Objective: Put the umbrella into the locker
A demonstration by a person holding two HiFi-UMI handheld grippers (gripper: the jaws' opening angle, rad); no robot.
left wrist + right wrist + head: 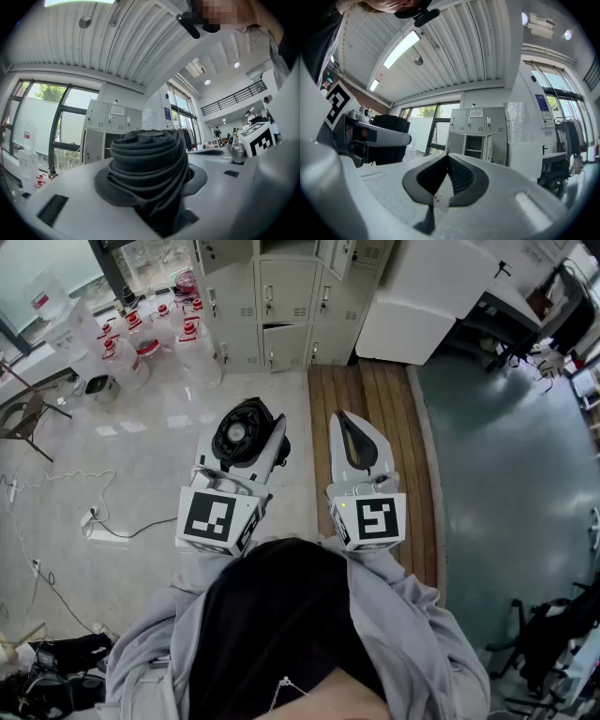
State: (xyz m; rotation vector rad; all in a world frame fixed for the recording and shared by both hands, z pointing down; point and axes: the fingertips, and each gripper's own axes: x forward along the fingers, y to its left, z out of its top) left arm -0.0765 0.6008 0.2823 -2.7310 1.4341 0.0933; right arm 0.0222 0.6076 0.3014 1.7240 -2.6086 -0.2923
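A folded black umbrella (pixel 242 430) sits in my left gripper (pixel 247 420), whose jaws are shut on it; in the left gripper view its rolled fabric (pixel 150 164) fills the gap between the jaws. My right gripper (pixel 352 430) is beside it on the right, shut with nothing held, its black pads (pixel 459 178) pressed together. Both point level towards the grey lockers (pixel 281 296) ahead. One lower compartment (pixel 474 143) stands with its door open. From the right gripper view the left gripper and the umbrella (pixel 389 140) show at the left.
Several water jugs (pixel 141 343) stand on the pale floor left of the lockers. A white cabinet (pixel 422 306) is to their right. A wooden strip (pixel 375 409) runs under the right gripper. A folding chair (pixel 23 418) and a cable with a power strip (pixel 94 532) lie at the left.
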